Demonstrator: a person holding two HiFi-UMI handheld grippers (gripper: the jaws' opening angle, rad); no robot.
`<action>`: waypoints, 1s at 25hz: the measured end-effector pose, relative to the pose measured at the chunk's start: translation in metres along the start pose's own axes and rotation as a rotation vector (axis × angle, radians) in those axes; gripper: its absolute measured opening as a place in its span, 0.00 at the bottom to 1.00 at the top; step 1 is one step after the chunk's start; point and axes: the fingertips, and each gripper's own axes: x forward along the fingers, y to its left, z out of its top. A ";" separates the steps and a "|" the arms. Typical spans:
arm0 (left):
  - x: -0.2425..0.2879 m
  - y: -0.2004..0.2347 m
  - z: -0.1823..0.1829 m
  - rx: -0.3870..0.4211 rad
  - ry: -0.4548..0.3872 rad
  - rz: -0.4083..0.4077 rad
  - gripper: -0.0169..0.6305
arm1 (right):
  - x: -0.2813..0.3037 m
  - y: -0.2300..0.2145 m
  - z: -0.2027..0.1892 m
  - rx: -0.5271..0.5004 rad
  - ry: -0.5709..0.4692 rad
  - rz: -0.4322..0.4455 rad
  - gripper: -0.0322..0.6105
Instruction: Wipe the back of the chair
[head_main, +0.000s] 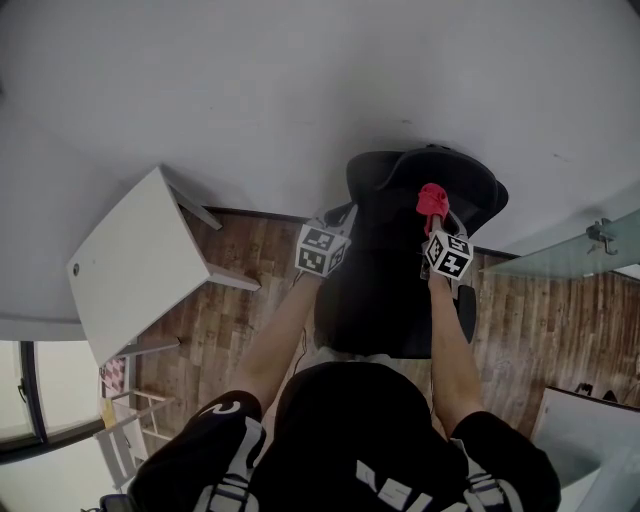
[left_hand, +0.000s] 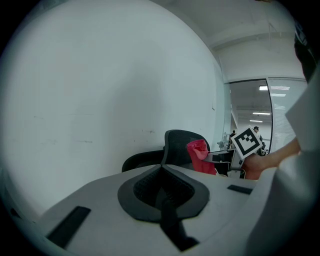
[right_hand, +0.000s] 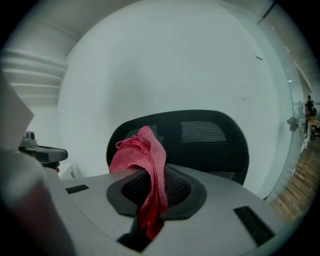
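While the pale wall (head_main: 300, 80) fills the top half of the head view and the wood floor (head_main: 240, 300) runs below it, the black chair (head_main: 400, 290) stands centre frame, close to that wall, between the person's forearms. White table (head_main: 140, 260) slants across the left middle, well apart from the chair.

Backrest (right_hand: 210, 135): dark mesh, spans the middle of the right gripper view, just ahead of the jaws.

Right gripper (head_main: 437, 222) pinches a red cloth (head_main: 432, 200). Jaws are clamped on its lower folds and the bunched top stands free above them, likely so a soft wad, not the jaws, meets the mesh. Cloth sits near the backrest's top; contact cannot be confirmed.

Left gripper (head_main: 338, 218) is at the chair's left edge, jaws pressed together on nothing. Probably placed to steady the chair; touching uncertain.

Judgement: wipe about to start, backrest not yet covered.
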 end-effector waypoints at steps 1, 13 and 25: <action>-0.003 0.005 -0.002 0.000 0.000 0.005 0.06 | 0.004 0.014 -0.004 -0.016 0.009 0.025 0.16; -0.021 0.072 -0.028 0.010 -0.005 0.082 0.06 | 0.052 0.145 -0.043 -0.133 0.067 0.240 0.16; -0.015 0.103 -0.062 0.032 0.036 0.052 0.06 | 0.127 0.152 -0.097 -0.061 0.127 0.134 0.16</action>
